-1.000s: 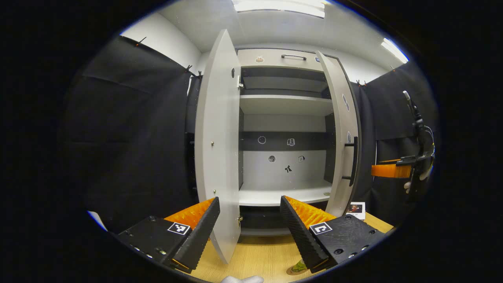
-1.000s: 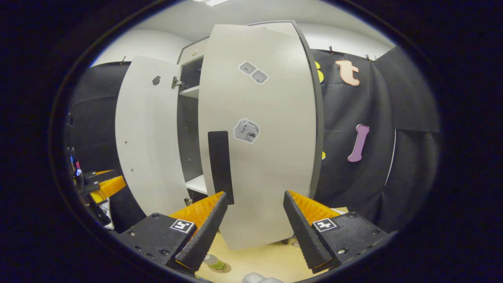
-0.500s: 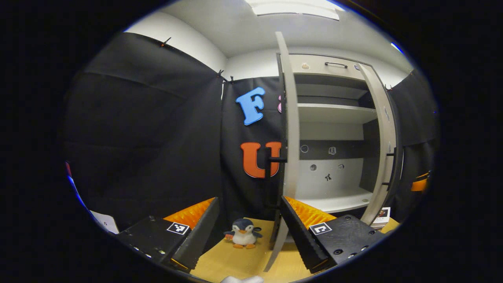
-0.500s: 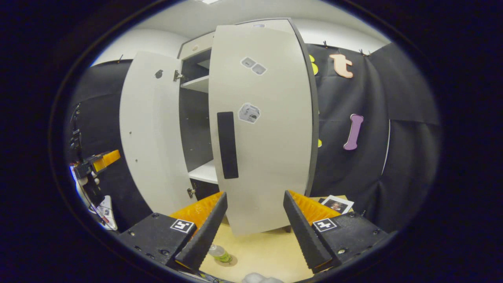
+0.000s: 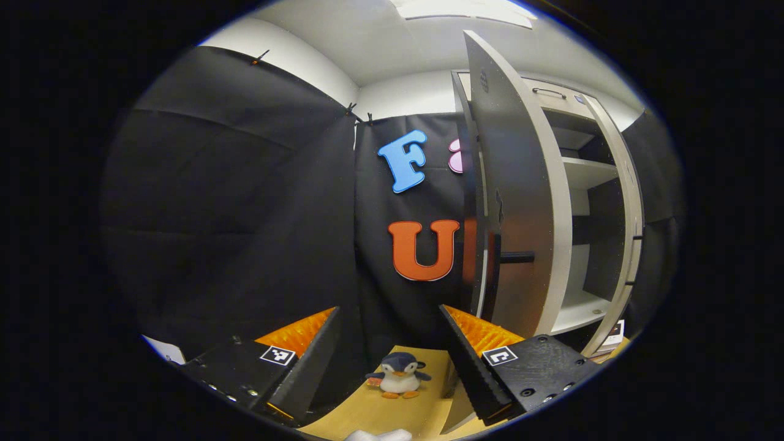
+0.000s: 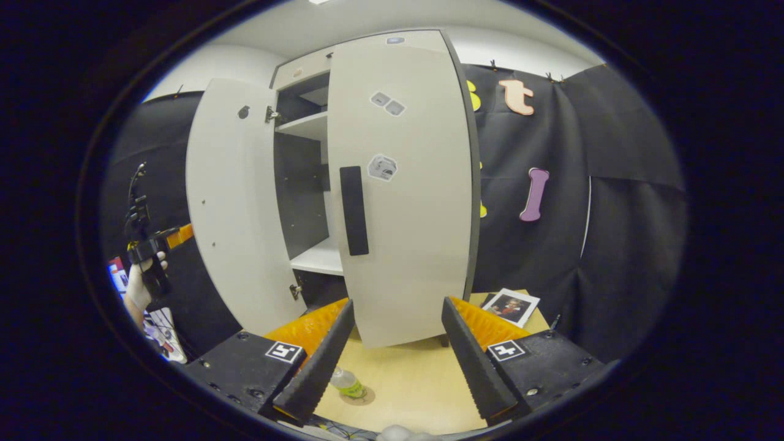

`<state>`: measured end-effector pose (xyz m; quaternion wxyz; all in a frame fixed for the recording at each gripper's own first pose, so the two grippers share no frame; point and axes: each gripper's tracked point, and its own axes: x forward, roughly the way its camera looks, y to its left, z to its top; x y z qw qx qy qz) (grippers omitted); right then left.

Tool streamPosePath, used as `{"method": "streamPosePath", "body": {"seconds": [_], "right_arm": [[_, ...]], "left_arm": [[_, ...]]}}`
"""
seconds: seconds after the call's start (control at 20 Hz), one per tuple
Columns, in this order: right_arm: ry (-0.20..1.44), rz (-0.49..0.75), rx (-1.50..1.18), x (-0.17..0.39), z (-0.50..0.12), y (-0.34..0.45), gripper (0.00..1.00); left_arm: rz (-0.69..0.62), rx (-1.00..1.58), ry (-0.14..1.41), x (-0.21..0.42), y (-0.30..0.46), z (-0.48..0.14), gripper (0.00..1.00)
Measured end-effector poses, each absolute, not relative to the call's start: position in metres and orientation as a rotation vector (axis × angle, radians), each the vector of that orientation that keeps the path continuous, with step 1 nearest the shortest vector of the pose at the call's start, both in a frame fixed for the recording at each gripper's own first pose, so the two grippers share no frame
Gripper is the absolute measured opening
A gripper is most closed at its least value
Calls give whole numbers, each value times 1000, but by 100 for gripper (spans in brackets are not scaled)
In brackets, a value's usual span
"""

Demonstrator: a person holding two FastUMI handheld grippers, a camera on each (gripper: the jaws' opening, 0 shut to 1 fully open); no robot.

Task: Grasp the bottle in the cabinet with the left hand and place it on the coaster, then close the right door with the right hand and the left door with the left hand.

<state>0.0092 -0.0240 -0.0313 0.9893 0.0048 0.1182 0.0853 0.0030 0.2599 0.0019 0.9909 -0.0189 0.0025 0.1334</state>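
Left gripper (image 5: 389,361) at the bottom of the left gripper view, jaws apart, nothing between them. Toy penguin (image 5: 398,375) upright on the wooden table (image 5: 361,416), seen in the gap between the fingers, near the table's far edge. Right of it, cabinet (image 5: 588,184): left door (image 5: 517,202) swung out toward the camera, outer face visible with a dark handle (image 5: 517,257). Right door (image 5: 628,220) also open, farther right. White shelves (image 5: 585,173) visible between the doors.
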Motion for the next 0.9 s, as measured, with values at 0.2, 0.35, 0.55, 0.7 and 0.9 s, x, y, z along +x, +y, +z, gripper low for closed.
{"method": "streamPosePath", "body": {"seconds": [0.2,0.35,0.55,0.7,0.9], "right_arm": [[234,182,13,1,-29,-15,95],[245,192,9,-1,-31,-9,95],[250,215,9,-2,-31,-3,95],[252,220,12,-1,-33,-2,95],[258,213,36,1,-36,-7,95]], "left_arm": [[261,-34,-8,10,258,5,94],[229,-50,-6,13,255,4,89],[230,-9,-10,12,250,6,94],[230,44,-15,13,240,9,89],[198,22,-11,13,223,9,87]]}}
